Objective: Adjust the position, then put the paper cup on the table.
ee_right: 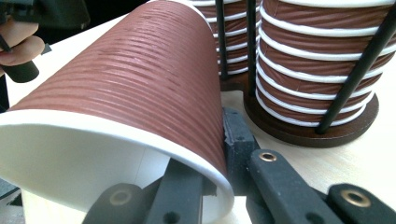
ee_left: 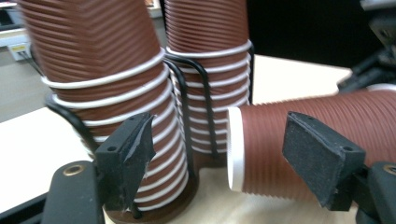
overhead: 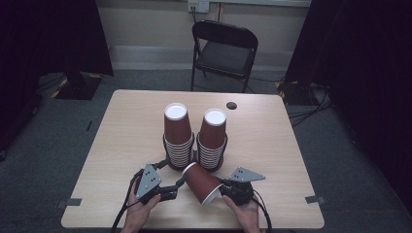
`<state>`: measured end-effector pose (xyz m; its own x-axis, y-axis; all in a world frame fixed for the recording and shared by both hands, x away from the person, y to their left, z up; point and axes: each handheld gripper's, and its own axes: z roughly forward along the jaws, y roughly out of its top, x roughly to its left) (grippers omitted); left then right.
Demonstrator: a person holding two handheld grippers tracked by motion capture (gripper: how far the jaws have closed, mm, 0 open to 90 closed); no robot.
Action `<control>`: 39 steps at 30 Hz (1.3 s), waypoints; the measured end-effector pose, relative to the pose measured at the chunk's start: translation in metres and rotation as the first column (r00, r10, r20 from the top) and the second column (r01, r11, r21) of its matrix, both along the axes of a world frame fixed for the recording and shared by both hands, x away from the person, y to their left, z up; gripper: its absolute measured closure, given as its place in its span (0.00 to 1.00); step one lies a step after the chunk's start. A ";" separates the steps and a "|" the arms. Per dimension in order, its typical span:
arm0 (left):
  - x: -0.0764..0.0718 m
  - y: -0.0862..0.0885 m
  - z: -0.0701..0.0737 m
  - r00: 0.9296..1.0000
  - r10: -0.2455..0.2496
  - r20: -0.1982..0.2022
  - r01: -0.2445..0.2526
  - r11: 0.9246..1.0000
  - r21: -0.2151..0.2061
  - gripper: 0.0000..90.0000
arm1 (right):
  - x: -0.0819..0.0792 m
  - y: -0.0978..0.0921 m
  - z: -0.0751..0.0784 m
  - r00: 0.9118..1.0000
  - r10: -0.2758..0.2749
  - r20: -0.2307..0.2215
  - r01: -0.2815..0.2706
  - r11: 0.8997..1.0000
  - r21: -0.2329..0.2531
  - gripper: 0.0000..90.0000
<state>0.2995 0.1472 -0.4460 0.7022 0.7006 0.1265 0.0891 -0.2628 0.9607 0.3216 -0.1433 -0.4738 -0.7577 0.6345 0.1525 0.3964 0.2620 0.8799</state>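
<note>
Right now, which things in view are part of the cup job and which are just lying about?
In the job:
loose cup, its rim pinched by the right gripper
left gripper, open near the cup's base
left cup stack
right cup stack
wire holder

Lying about:
folding chair
table's cable hole
tape marks

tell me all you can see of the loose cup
The loose cup is brown ribbed paper with a white rolled rim and white inside. It lies tilted on its side, mouth toward the person, base toward the stacks in the rack. The right gripper pinches its wall at the rim, one jaw inside, one outside. The left gripper stands open around its base end, not clearly touching.
</note>
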 end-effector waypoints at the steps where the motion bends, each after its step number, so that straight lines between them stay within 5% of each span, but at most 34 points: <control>1: 0.000 0.000 -0.001 1.000 -0.003 0.002 0.003 1.000 0.023 0.27 | 0.000 0.000 0.001 1.000 0.005 -0.004 -0.005 1.000 -0.008 0.95; 10: -0.002 -0.004 -0.003 0.999 -0.046 0.022 0.043 0.993 0.106 0.30 | 0.006 -0.002 0.004 0.998 0.046 -0.051 -0.048 0.998 -0.031 0.95; 18: -0.007 -0.009 -0.008 0.995 -0.099 0.015 0.096 0.987 0.130 0.29 | 0.013 -0.003 0.010 0.994 0.072 -0.084 -0.077 0.995 -0.058 0.95; 24: -0.011 -0.015 -0.009 0.992 -0.125 0.008 0.122 0.976 0.178 0.30 | 0.014 -0.003 0.012 0.990 0.095 -0.106 -0.102 0.992 -0.073 0.95; 29: -0.016 -0.019 -0.010 0.983 -0.182 0.029 0.170 0.955 0.243 0.28 | 0.014 -0.004 0.013 0.985 0.113 -0.127 -0.125 0.988 -0.088 0.95; 36: -0.018 -0.027 -0.009 0.978 -0.197 0.069 0.170 0.945 0.279 0.17 | 0.017 -0.004 0.023 0.985 0.125 -0.119 -0.137 0.986 -0.099 0.95; 39: -0.021 -0.034 -0.010 0.970 -0.224 0.093 0.182 0.927 0.327 0.18 | 0.018 -0.005 0.025 0.983 0.139 -0.117 -0.151 0.984 -0.099 0.95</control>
<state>0.2787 0.1135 -0.4556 0.7889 0.4546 0.4136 -0.1144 -0.5525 0.8256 0.3394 -0.1483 -0.4491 -0.8253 0.5365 0.1762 0.4393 0.4141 0.7972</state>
